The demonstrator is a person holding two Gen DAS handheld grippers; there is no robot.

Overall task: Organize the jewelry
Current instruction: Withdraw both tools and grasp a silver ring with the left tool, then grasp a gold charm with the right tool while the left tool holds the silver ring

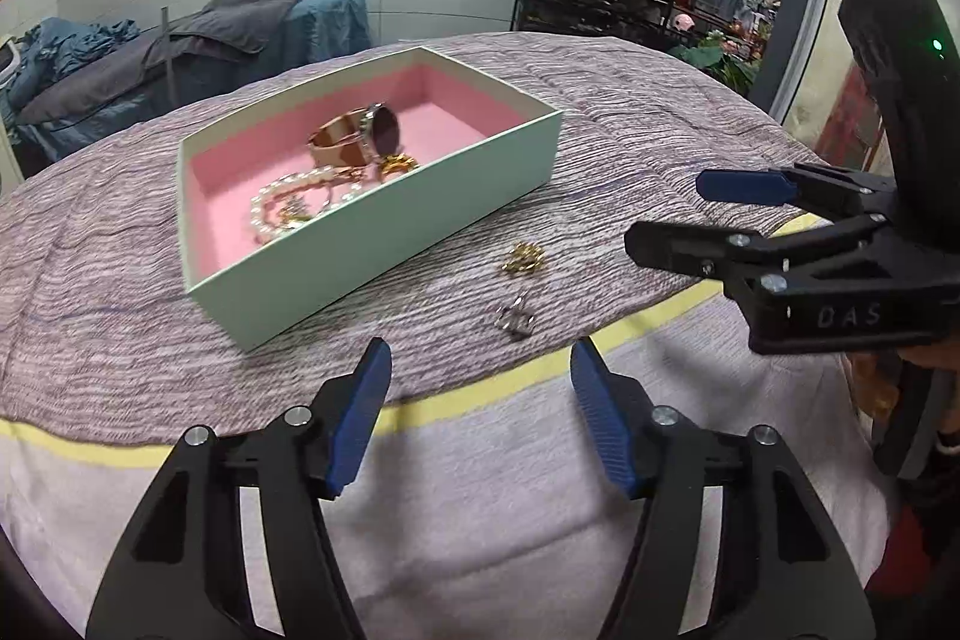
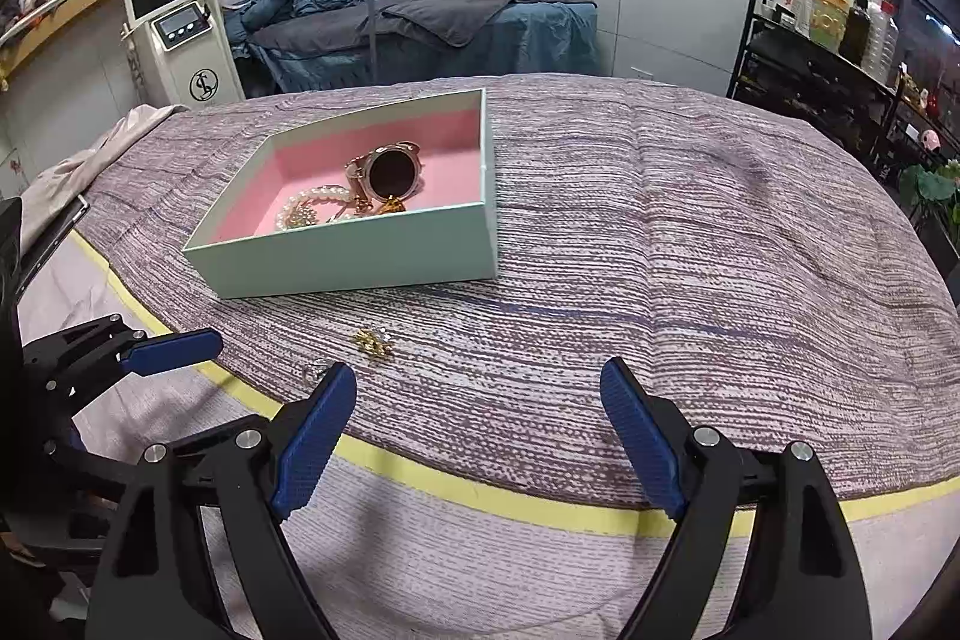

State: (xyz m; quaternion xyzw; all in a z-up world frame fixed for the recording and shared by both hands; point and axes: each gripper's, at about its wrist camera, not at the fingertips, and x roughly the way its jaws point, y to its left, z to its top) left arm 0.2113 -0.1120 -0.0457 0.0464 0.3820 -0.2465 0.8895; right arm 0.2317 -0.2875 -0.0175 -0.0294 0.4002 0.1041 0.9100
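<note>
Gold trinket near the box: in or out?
Out. The gold trinket lies on the striped cloth in front of the mint box, beside a silver piece.

Left gripper [image 1: 480, 376] — jaws apart, nothing between the blue pads, angled downward. Right gripper [image 2: 477, 400] — jaws wider, empty, angled downward, positioned beside the left at the same near edge.

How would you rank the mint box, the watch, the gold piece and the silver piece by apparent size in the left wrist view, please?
1. mint box
2. watch, inside the box
3. gold piece and silver piece, lying on the cloth: they look about alike, and the silver one lies nearer the camera, so I leave them tied.
</note>
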